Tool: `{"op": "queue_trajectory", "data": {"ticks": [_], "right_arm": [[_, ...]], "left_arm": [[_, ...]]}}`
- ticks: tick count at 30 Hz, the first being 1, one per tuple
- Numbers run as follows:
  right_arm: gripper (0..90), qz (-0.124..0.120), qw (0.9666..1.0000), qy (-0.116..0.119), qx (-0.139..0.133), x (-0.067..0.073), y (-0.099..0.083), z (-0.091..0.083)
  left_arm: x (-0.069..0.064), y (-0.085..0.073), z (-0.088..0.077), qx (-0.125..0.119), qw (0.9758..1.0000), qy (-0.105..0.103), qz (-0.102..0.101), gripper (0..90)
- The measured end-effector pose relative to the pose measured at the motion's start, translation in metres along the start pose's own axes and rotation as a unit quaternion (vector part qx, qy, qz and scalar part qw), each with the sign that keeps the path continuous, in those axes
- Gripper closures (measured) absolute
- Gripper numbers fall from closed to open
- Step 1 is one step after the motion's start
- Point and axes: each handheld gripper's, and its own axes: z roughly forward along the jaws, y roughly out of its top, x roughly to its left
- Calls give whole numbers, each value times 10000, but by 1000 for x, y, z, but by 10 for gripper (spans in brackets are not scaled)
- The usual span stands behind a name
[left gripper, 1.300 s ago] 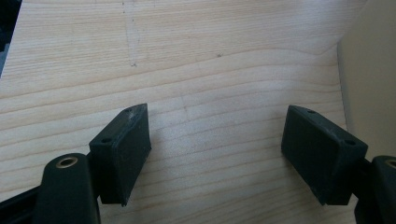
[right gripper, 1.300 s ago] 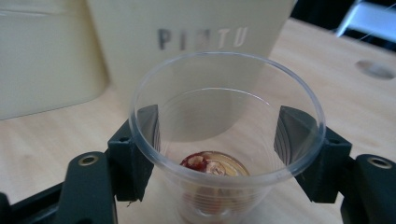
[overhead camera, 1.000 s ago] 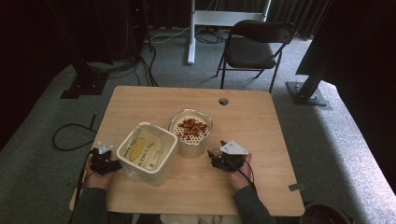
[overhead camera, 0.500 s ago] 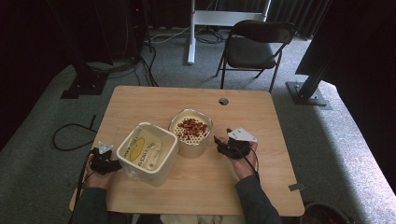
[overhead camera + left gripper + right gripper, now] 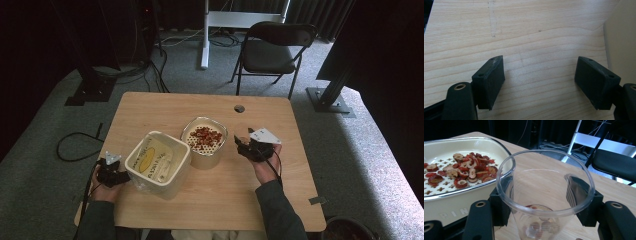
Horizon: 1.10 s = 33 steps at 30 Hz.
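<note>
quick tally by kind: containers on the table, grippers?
Cream containers: 2, one square tub with packets, one round-cornered strainer bowl of red dried slices
Clear plastic cups: 1, in the right gripper
Black two-jaw grippers: 2, including the left gripper, open
Total: 5

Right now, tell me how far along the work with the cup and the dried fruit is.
Done: a few red slices already lie in the bottom of the clear cup. In hand: the right gripper clamps that cup beside the bowl of slices, its jaws having just closed further. Left: most slices remain in the bowl; the left gripper rests open by the square container.
</note>
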Motion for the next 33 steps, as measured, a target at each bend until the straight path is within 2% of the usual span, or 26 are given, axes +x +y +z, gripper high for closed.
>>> {"op": "queue_trajectory", "data": {"ticks": [13,21,27,33], "right_arm": [[390,-279,9995,-114,73,2,16,5],[386,-589,9980,-151,143,5,31,11],[383,-1010,9941,-237,307,10,40,17],[382,-1471,9876,-381,401,16,50,22]], "left_arm": [[0,0,0,-3,10000,2,-5,247],[0,0,0,-4,10000,4,-2,247],[0,0,0,-5,10000,3,5,247],[0,0,0,-4,10000,3,-5,247]]}}
